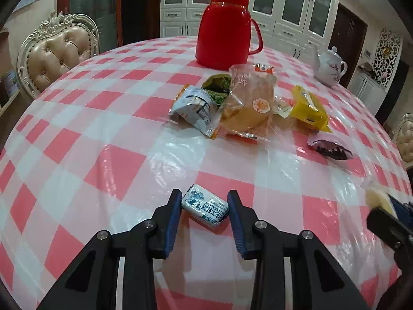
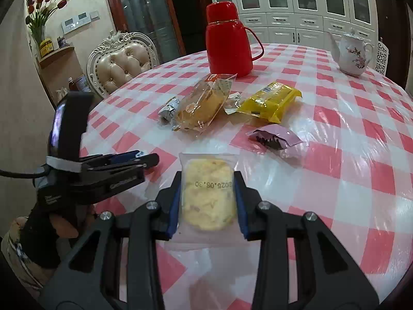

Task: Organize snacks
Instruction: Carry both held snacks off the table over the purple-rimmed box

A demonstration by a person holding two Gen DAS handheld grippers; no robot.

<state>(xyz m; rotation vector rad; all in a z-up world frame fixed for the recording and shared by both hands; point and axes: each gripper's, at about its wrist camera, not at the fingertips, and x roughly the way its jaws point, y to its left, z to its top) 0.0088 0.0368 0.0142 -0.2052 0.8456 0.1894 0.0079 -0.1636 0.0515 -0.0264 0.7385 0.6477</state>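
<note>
PROGRESS: early, two packets lifted out, heap unsorted | LEFT: left gripper [image 1: 205, 200] fingers narrowed onto small white snack [image 1: 205, 208], low over tabletop [image 1: 103, 134] | RIGHT: right gripper [image 2: 207, 180] fingers clamped on clear-wrapped yellow cake [image 2: 207, 199] | COUNT: about seven packets heaped by one red flask [image 1: 223, 25], one purple packet [image 1: 329, 148] apart, one teapot [image 1: 330, 68]

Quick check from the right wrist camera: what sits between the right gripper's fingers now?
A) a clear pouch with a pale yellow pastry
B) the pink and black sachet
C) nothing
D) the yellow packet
A: the right gripper has its blue pads against the sides of the clear pastry pouch.
</note>
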